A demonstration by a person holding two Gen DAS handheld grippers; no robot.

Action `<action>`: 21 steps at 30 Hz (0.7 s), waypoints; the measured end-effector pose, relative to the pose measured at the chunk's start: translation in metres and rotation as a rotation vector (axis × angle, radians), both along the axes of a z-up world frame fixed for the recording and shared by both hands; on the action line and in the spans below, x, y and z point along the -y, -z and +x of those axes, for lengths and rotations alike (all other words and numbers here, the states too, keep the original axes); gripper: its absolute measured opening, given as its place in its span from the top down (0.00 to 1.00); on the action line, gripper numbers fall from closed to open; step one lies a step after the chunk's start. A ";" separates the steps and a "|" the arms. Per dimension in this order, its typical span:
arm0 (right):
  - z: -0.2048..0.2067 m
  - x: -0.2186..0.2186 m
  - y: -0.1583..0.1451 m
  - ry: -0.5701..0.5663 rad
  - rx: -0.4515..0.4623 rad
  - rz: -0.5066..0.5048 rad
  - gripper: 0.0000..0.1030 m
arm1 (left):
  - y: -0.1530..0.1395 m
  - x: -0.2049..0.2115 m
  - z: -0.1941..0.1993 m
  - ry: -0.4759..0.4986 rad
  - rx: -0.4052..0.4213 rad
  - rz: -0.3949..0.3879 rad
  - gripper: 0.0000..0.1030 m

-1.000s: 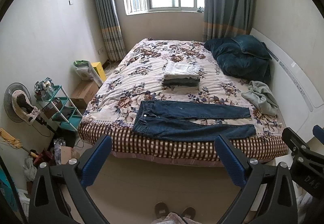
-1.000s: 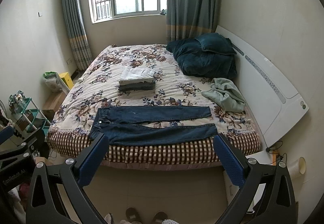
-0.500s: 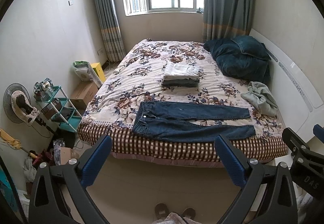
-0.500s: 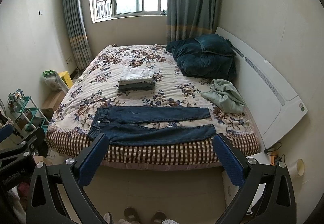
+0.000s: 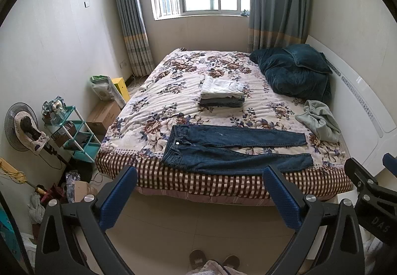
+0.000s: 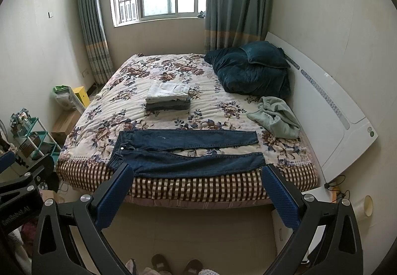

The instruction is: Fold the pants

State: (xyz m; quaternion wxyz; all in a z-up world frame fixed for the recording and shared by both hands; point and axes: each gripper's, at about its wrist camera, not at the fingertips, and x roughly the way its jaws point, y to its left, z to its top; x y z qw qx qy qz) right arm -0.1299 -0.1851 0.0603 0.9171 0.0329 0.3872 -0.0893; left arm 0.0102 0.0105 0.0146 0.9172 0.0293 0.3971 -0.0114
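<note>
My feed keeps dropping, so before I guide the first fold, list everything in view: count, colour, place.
jeans: 1, dark blue, flat along the bed's near edge, waistband left, legs apart
folded clothes stack: 1, white over grey, mid-bed
bed: 1, floral cover, checked near edge
duvet and pillow: 1 heap, dark teal, by the headboard
crumpled garment: 1, pale green, right side of bed
shelf rack: 1, teal, floor left
fan: 1, left wall
cardboard box: 1, brown, floor left
curtains: 2, blue-grey, beside the window
slippers: 2, brown, person's feet
left tongs: open, short of the bed
right tongs: open, short of the bed
</note>
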 end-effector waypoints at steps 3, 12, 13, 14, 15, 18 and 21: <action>0.000 -0.001 0.000 0.001 -0.001 -0.002 0.00 | -0.001 0.000 0.000 0.001 0.002 0.002 0.00; 0.000 -0.003 0.001 0.001 -0.001 -0.006 0.00 | 0.000 -0.001 -0.001 0.001 -0.001 0.000 0.00; 0.000 -0.003 0.001 0.001 -0.004 -0.004 0.00 | 0.001 0.000 -0.002 0.001 0.000 0.000 0.00; 0.001 -0.003 0.002 0.000 -0.006 -0.002 0.00 | 0.000 -0.001 -0.001 0.001 -0.001 -0.001 0.00; 0.000 -0.003 0.003 -0.001 -0.009 -0.001 0.00 | 0.000 -0.001 -0.001 0.001 0.000 -0.001 0.00; 0.000 -0.003 0.005 -0.001 -0.014 -0.001 0.00 | 0.001 -0.001 -0.002 0.001 0.000 -0.002 0.00; 0.001 -0.002 0.005 -0.002 -0.016 0.000 0.00 | 0.002 0.000 -0.003 -0.001 -0.001 -0.001 0.00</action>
